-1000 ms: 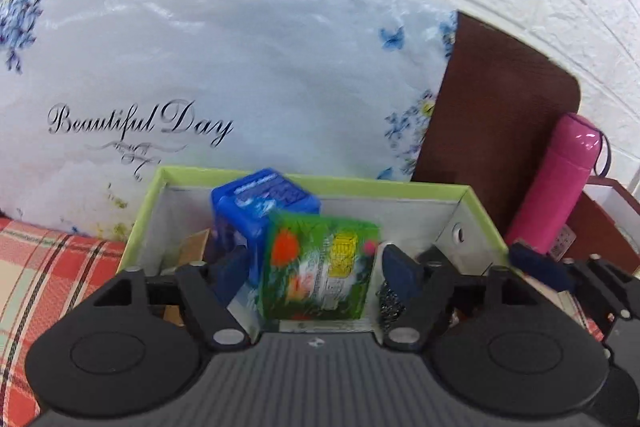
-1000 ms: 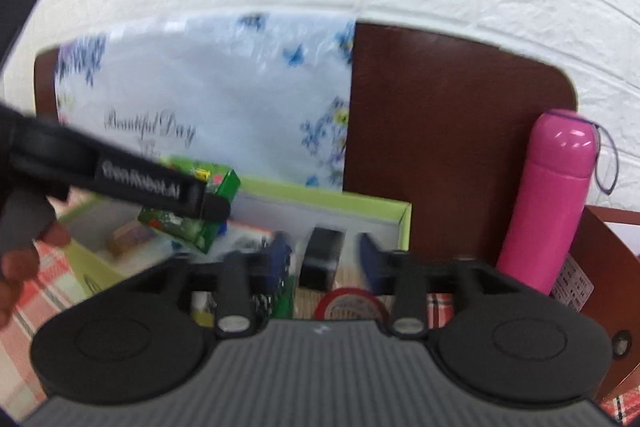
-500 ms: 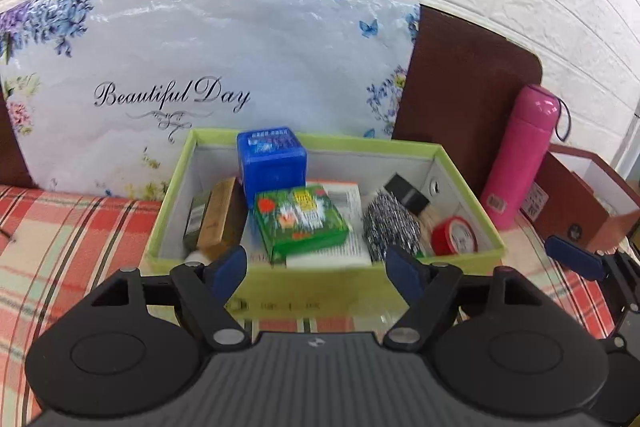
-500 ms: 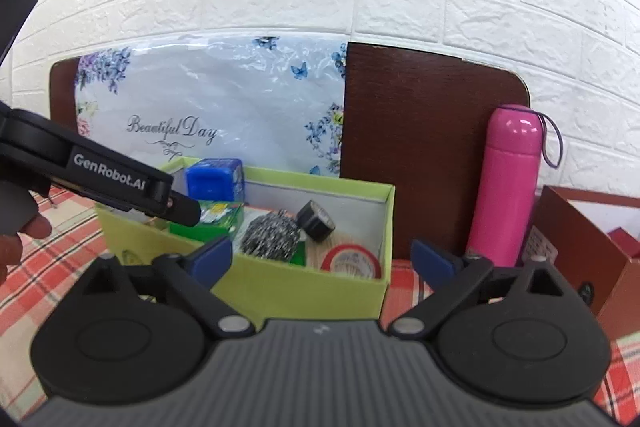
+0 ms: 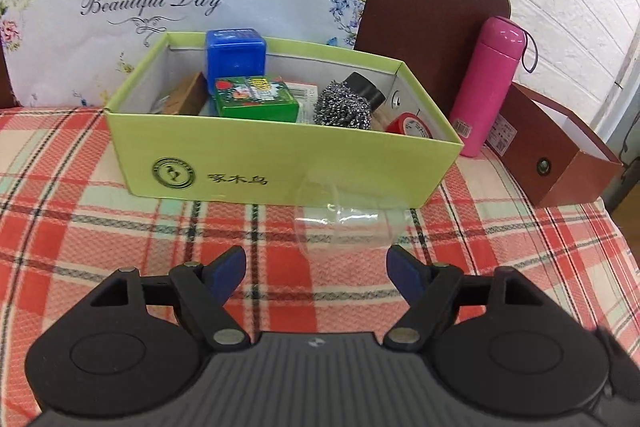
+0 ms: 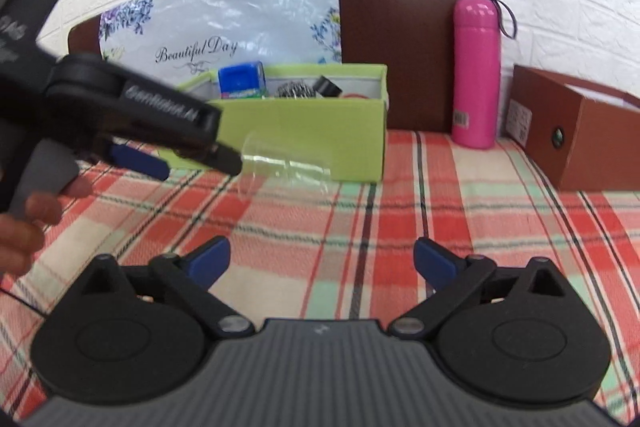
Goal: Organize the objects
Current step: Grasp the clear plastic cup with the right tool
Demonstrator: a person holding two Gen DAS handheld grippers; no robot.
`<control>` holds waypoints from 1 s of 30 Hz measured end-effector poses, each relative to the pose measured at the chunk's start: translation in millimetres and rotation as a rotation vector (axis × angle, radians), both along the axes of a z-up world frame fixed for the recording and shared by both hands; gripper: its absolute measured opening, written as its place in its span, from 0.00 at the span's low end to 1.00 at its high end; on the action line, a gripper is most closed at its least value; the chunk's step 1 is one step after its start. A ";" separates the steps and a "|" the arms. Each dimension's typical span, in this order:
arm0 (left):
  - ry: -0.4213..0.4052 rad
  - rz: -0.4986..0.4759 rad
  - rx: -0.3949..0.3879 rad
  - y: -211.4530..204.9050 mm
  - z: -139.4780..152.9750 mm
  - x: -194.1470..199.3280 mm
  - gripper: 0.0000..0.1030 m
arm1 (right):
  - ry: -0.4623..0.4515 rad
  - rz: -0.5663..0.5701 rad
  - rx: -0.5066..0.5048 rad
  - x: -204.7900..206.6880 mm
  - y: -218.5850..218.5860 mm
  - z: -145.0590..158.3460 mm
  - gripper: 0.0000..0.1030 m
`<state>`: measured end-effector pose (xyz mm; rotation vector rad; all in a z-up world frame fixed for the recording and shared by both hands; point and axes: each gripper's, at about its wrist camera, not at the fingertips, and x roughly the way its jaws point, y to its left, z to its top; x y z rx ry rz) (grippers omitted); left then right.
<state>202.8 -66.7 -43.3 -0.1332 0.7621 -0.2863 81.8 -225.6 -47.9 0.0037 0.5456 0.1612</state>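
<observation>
Cup (image 5: 344,217), clear plastic, lies on its side on the plaid cloth (image 5: 120,227) just in front of the green box (image 5: 280,163), near its right end; touching the box wall or not, can't tell. It looks like the one loose item left to organize. Box already holds a blue cube (image 5: 235,53), green pack (image 5: 256,97), steel scrubber (image 5: 342,107), black roll (image 5: 366,91) and red tape (image 5: 412,127).

Left gripper (image 5: 316,271) points down at the cup, fingers wide, nothing between them; cup sits just ahead of the tips, a bit toward the right finger. Right gripper (image 6: 322,259) hangs further back over bare cloth; its fingers have just been opening and now stand very wide, empty. In the right view, the left gripper's tip (image 6: 230,163) is close by the cup's mouth.

Handling, as I judge it: very light, thin-walled, prob. flexes and may crack if squeezed hard. Smooth and round, so it can roll or squirt out of the pads. Best hold: across the body near the rim, where it looks stiffest, w/ gentle closing. Nudging first risks rolling it along the box. Pink flask (image 5: 486,87) and brown box (image 5: 560,155) stand well to the right, out of the way.
</observation>
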 end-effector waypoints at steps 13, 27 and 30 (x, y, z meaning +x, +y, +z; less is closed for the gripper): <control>0.111 -0.120 -0.083 -12.9 -10.0 31.8 0.13 | 0.011 0.030 -0.006 -2.9 -4.4 1.1 0.97; 0.043 -0.156 -0.085 44.3 9.5 -25.2 0.52 | 0.056 0.143 -0.012 19.1 38.2 -13.9 0.92; 0.044 -0.095 -0.119 51.4 12.7 -11.8 0.52 | 0.046 0.127 -0.021 31.1 48.0 -10.9 0.84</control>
